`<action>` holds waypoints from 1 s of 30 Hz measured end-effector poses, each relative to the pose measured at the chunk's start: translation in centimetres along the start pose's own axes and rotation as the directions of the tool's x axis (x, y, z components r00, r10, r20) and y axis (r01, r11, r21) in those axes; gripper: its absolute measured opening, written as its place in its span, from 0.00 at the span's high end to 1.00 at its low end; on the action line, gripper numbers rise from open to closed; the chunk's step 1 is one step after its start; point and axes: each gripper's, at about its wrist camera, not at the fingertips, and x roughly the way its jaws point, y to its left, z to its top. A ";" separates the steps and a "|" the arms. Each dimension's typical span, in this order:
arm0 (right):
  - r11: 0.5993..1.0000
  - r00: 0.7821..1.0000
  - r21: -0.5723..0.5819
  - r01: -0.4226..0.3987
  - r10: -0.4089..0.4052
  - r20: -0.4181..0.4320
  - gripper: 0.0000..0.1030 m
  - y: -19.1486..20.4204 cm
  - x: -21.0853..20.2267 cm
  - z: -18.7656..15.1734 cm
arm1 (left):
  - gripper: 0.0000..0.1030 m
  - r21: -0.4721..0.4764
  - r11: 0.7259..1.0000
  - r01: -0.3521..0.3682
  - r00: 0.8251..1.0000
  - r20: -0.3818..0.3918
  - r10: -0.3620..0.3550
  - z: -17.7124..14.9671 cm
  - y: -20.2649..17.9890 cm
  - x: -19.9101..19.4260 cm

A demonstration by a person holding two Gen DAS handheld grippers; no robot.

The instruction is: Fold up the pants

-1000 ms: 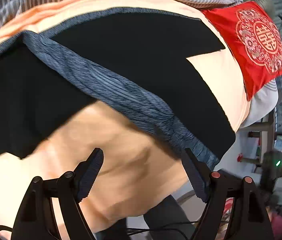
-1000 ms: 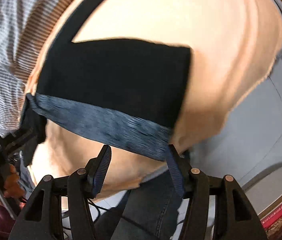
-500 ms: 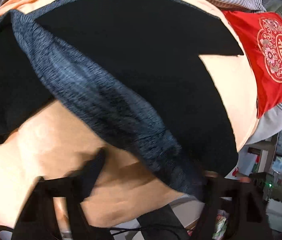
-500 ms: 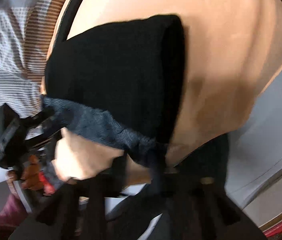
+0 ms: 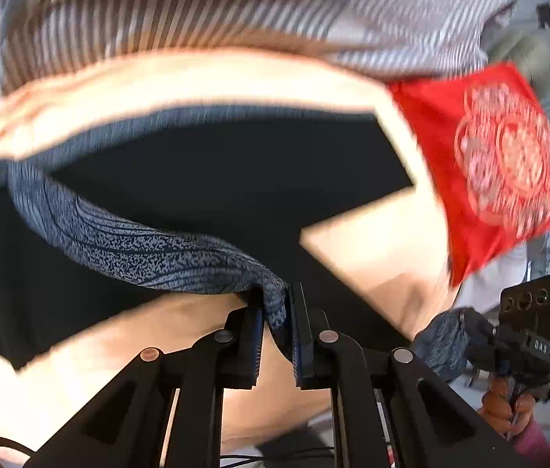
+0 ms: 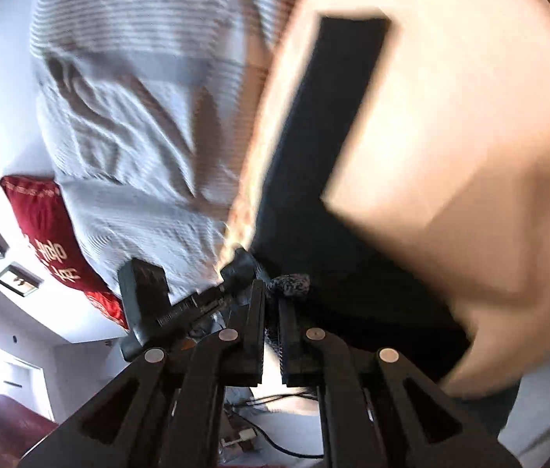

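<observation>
Black pants (image 5: 212,179) with a speckled blue-grey waistband (image 5: 130,245) lie on a peach sheet (image 5: 197,78). My left gripper (image 5: 275,304) is shut on one end of the waistband, which bunches between its pads. The right gripper (image 5: 465,335) shows at the lower right of the left wrist view, gripping the band's other end. In the right wrist view my right gripper (image 6: 271,304) is shut on a tuft of waistband (image 6: 290,284), and a pant leg (image 6: 337,109) stretches away. The left gripper (image 6: 232,277) shows just to its left.
A red embroidered cushion (image 5: 489,167) lies at the sheet's right edge. A grey striped duvet (image 5: 236,7) covers the bed beyond the sheet. The same striped duvet (image 6: 130,109) and a red cushion (image 6: 48,226) fill the left of the right wrist view.
Both grippers went from open around the waistband to shut on it. Both have lifted and moved, pulling the band up off the sheet; the right one tilted up sharply.
</observation>
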 end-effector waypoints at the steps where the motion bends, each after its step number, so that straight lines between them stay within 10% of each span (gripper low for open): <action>1: 1.000 1.000 -0.014 0.004 -0.004 0.004 0.94 0.6 0.0 1.6 | 0.87 -0.003 1.000 0.000 1.000 0.019 0.000 1.4 -0.4 -0.1; 10: 0.989 0.991 -0.067 0.131 -0.133 -0.026 0.94 2.0 6.5 17.8 | 0.83 -0.021 0.994 -0.105 0.994 0.034 0.106 11.3 -2.1 4.1; 19: 0.926 0.927 -0.085 0.367 -0.372 -0.049 0.89 -0.4 10.4 23.2 | 0.44 0.062 0.962 -0.264 0.960 0.111 0.257 9.0 -1.5 0.4; 21: 0.913 0.919 -0.140 0.384 -0.392 -0.035 0.72 0.8 9.5 23.1 | 0.44 0.044 0.949 -0.313 0.948 0.079 0.309 8.0 -0.1 1.0; 23: 0.845 0.878 -0.246 0.475 -0.475 0.063 0.32 2.7 7.7 22.3 | 0.44 -0.003 0.933 -0.359 0.933 0.029 0.359 7.1 1.4 2.6; 27: 0.783 0.843 -0.346 0.517 -0.536 0.047 0.39 4.2 7.2 21.9 | 0.44 -0.092 0.921 -0.378 0.926 -0.041 0.375 5.5 3.4 4.6; 30: 0.733 0.818 -0.418 0.536 -0.573 0.045 0.63 5.6 8.0 21.2 | 0.44 -0.113 0.923 -0.368 0.930 -0.069 0.362 4.7 3.4 5.0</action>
